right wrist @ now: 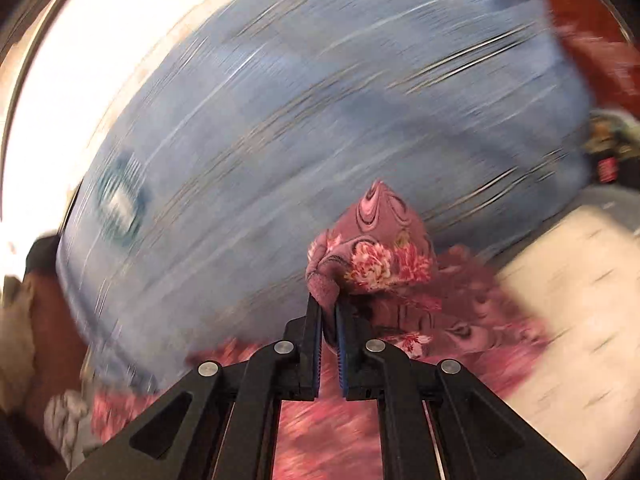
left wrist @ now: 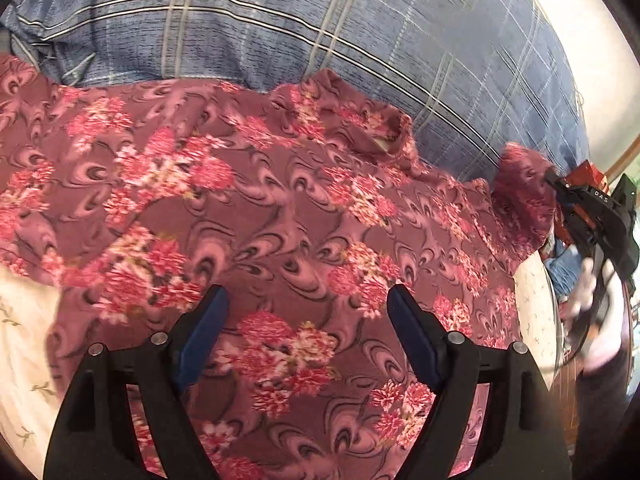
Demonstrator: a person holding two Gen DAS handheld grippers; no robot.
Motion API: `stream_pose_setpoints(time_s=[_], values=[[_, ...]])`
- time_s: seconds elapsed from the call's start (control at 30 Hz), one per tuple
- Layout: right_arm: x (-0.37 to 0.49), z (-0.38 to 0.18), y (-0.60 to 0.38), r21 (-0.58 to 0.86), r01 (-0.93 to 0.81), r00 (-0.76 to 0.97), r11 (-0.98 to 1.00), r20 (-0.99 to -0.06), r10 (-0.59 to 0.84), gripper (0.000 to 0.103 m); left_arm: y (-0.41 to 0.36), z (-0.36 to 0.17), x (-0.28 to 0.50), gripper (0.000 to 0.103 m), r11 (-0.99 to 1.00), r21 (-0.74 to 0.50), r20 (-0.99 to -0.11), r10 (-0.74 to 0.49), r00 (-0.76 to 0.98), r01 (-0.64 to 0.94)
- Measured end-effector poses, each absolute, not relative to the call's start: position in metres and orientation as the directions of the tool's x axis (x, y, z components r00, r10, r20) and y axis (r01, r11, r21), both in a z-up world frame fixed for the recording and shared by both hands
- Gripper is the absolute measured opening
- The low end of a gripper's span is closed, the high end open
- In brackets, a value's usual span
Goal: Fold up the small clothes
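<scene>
**— Where is the cloth, and what are your claws doing?**

— The mauve fleece garment with pink and red flower print (left wrist: 256,208) lies spread over the bed, on the white sheet with small leaf sprigs (left wrist: 24,344). Its far edge runs up against the big blue pillow with cream and dark check lines (left wrist: 360,28). My left claw (left wrist: 308,320) hangs over the middle of the garment with its two blue-padded fingers spread wide apart and only flowered fleece showing between them.

**— And the right one?**

— My right claw (right wrist: 329,312) is pressed together on a bunched corner of the same garment (right wrist: 372,248). The fabric rises in a peak just past the fingertips, and a rolled edge of it sits squeezed between the blue pads (right wrist: 341,344). From the left wrist camera that claw (left wrist: 554,180) shows at the far right, gripping the raised corner, which stands up from the rest of the cloth.

**— What else is around?**

— In the right wrist view the blue pillow (right wrist: 300,128) fills the background, badly smeared by blur, with a patch-like emblem on it that I cannot read. The white sheet (right wrist: 568,300) is on the right, and there is something red (right wrist: 592,28) in the upper right corner that I cannot identify. Pale crumpled cloth (right wrist: 64,416) sits low on the left; what it is, I cannot tell.
</scene>
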State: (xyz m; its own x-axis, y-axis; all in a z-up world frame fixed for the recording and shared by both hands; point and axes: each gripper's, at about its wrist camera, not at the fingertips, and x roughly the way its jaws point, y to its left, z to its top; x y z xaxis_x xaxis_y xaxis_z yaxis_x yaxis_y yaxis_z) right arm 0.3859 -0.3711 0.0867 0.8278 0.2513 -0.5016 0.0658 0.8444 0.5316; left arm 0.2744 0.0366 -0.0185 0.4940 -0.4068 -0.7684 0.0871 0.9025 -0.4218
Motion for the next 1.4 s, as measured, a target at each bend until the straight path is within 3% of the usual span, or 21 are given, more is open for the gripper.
stream_pose_setpoints(time_s=[0.23, 0.27, 0.43, 0.67, 0.8, 0.87, 0.9, 0.93, 1.17, 1.3, 1.4], values=[[0.387, 0.049, -0.217, 0.567, -0.137, 0.676, 0.812, -0.546, 0.495, 0.008, 0.076, -0.01, 0.28, 0.081, 0.859, -0.513, -0.727, -0.441, 0.527, 0.011], [0.39, 0.041, -0.198, 0.57, -0.158, 0.638, 0.806, -0.564, 0.524, 0.013, 0.084, -0.01, 0.281, 0.081, 0.84, -0.543, -0.717, -0.461, 0.523, -0.003], [0.362, -0.007, -0.126, 0.514, -0.227, 0.411, 0.827, -0.72, 0.56, 0.018, 0.101, -0.017, 0.285, 0.082, 0.783, -0.621, -0.689, -0.523, 0.502, -0.037], [0.305, -0.009, -0.163, 0.502, -0.195, 0.467, 0.842, -0.708, 0.53, 0.04, 0.079, -0.02, 0.288, 0.085, 0.733, -0.679, -0.651, -0.618, 0.441, 0.025], [0.296, -0.013, -0.203, 0.526, -0.087, 0.51, 0.846, -0.706, 0.491, 0.041, 0.054, -0.032, 0.297, 0.084, 0.661, -0.75, -0.608, -0.694, 0.384, 0.006], [0.289, -0.014, -0.224, 0.551, -0.042, 0.528, 0.833, -0.696, 0.486, 0.041, 0.043, -0.035, 0.298, 0.068, 0.656, -0.754, -0.603, -0.692, 0.397, -0.001], [0.287, -0.012, -0.233, 0.558, -0.028, 0.535, 0.83, -0.693, 0.484, 0.041, 0.039, -0.033, 0.297, 0.029, 0.683, -0.73, -0.618, -0.67, 0.411, 0.016], [0.284, -0.011, -0.241, 0.563, -0.015, 0.547, 0.826, -0.687, 0.478, 0.041, 0.035, -0.03, 0.298, 0.006, 0.721, -0.692, -0.646, -0.645, 0.409, 0.044], [0.292, -0.007, -0.289, 0.66, 0.087, 0.631, 0.746, -0.616, 0.472, 0.048, 0.079, 0.017, 0.281, 0.005, 0.822, -0.569, -0.631, -0.448, 0.633, 0.015], [0.315, -0.02, -0.312, 0.732, 0.162, 0.676, 0.662, -0.571, 0.466, 0.054, 0.091, 0.008, 0.289, 0.005, 0.805, -0.593, -0.647, -0.458, 0.609, -0.024], [0.33, -0.035, -0.329, 0.751, 0.276, 0.698, 0.599, -0.586, 0.412, 0.046, 0.09, -0.004, 0.295, 0.005, 0.803, -0.594, -0.673, -0.463, 0.577, -0.048]])
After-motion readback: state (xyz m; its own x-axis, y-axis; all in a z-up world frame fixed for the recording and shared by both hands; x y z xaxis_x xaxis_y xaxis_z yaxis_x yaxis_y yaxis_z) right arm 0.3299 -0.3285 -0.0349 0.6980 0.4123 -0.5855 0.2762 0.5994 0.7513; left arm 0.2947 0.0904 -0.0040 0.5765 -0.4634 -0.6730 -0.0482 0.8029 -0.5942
